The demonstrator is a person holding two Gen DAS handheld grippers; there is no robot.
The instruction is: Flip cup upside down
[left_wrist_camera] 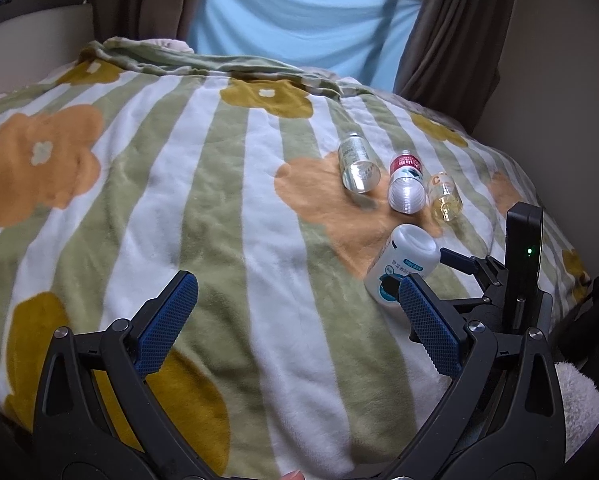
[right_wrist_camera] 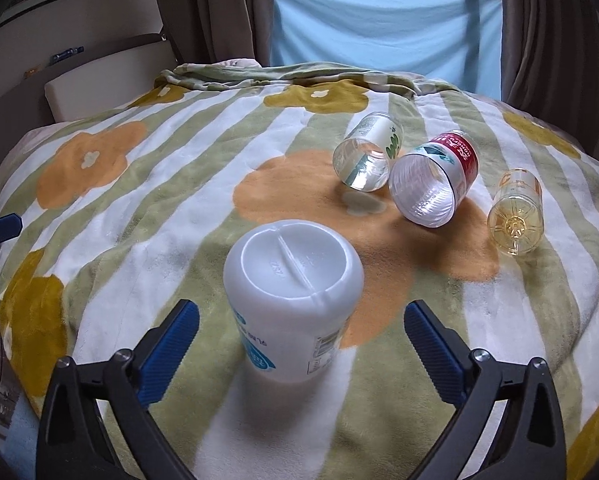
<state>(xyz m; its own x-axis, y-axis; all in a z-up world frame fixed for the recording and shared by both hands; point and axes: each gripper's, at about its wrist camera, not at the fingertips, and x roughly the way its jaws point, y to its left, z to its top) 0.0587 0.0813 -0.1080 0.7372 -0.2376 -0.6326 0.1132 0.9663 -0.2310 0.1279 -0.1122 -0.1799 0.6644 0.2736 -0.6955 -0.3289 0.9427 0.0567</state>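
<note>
A white plastic cup [right_wrist_camera: 291, 300] with a blue label stands upside down on the blanket, its base up, between the fingers of my open right gripper [right_wrist_camera: 301, 328], which do not touch it. It also shows in the left wrist view [left_wrist_camera: 403, 268], just beyond the right finger of my open, empty left gripper [left_wrist_camera: 297, 300]. The right gripper's body [left_wrist_camera: 519, 264] shows there too. Three more cups lie on their sides: a clear one with green print [right_wrist_camera: 367, 158], a clear ribbed one with a red label [right_wrist_camera: 435, 182], and a yellowish one [right_wrist_camera: 517, 212].
A soft striped blanket with orange and mustard flowers [right_wrist_camera: 139, 208] covers the bed. A blue cloth [right_wrist_camera: 379, 16] hangs between brown curtains behind it. A cushioned headboard [right_wrist_camera: 99, 68] is at the left. A wall [left_wrist_camera: 559, 80] stands at the right.
</note>
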